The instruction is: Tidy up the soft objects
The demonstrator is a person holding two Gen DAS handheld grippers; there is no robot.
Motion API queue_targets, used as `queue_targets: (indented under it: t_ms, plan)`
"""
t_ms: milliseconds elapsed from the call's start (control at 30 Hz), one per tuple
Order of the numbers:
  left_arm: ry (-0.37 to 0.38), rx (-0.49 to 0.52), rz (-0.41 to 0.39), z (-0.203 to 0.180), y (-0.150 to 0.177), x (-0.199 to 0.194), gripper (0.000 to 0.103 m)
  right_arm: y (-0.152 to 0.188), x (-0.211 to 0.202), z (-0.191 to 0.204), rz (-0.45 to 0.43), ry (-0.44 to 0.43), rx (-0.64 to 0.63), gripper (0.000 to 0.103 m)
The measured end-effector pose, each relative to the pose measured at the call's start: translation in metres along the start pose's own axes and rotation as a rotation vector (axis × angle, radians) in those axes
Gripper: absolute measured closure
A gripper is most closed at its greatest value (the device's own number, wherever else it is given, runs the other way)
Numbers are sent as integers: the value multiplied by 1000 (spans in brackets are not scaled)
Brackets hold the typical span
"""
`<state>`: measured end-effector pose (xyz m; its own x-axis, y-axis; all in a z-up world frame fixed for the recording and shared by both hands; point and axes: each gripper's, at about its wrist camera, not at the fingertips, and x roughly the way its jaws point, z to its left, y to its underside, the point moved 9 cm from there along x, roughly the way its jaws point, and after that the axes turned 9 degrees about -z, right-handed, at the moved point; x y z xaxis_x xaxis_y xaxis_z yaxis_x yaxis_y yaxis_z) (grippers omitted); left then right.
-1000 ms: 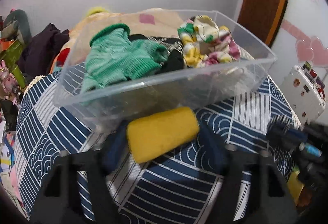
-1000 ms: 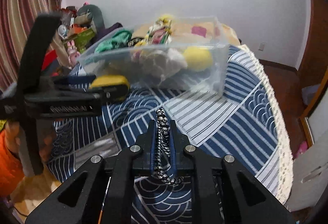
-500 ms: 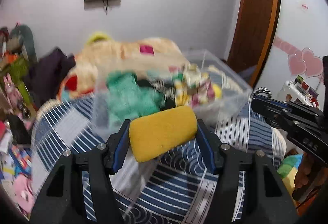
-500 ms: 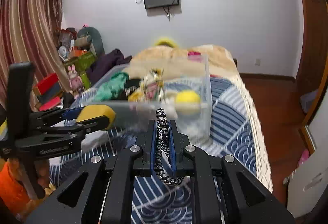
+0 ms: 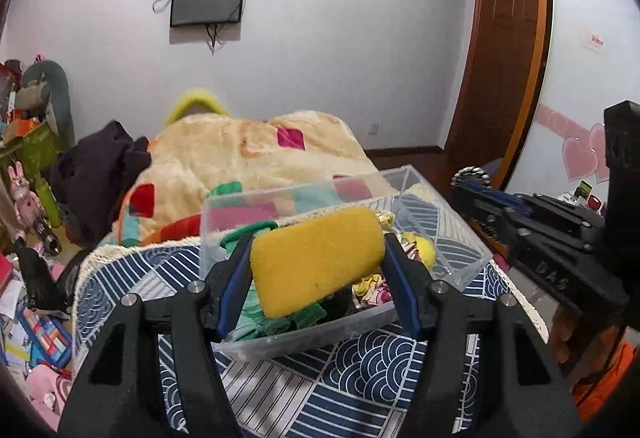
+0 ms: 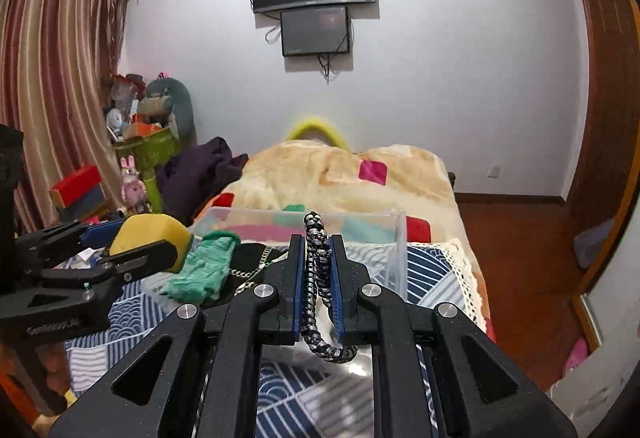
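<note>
My left gripper [image 5: 318, 262] is shut on a yellow sponge [image 5: 316, 262] and holds it above the near end of a clear plastic bin [image 5: 460, 270] on the bed. The bin holds a green knit glove [image 6: 204, 266], floral cloth [image 5: 372, 288], a yellow ball [image 5: 426, 252] and dark items. My right gripper [image 6: 316, 258] is shut on a black-and-white braided hair tie [image 6: 318, 278], raised over the bin's right side. Each gripper shows in the other's view: the right [image 5: 472, 183], the left [image 6: 140, 238].
The bin sits on a blue-and-white patterned bedspread [image 5: 360, 378] with a lace edge. A beige patchwork blanket [image 5: 248, 153] and dark clothes [image 5: 100, 165] lie behind it. Toys and boxes [image 6: 136, 141] clutter the left side. A wooden door [image 5: 500, 57] stands at right.
Both grippers have risen from the bedspread, each with its object, and now hang over the bin. The sponge has moved from in front of the bin to above it.
</note>
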<state>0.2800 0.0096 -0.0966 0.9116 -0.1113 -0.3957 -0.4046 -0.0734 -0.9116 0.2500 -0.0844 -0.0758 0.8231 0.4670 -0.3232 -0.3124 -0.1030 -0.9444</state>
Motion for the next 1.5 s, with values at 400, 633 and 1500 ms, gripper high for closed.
queue_targets:
  t_ms: [400, 633, 1500]
  plan:
    - [3, -101, 159, 19, 46, 67, 36, 47, 53, -4, 192, 9, 5, 92]
    - [-58, 24, 159, 11, 53, 66, 27, 51, 43, -3, 207, 31, -45, 88]
    - [-31, 36, -226, -5, -39, -107, 6, -57, -93, 22, -193, -15, -49, 27]
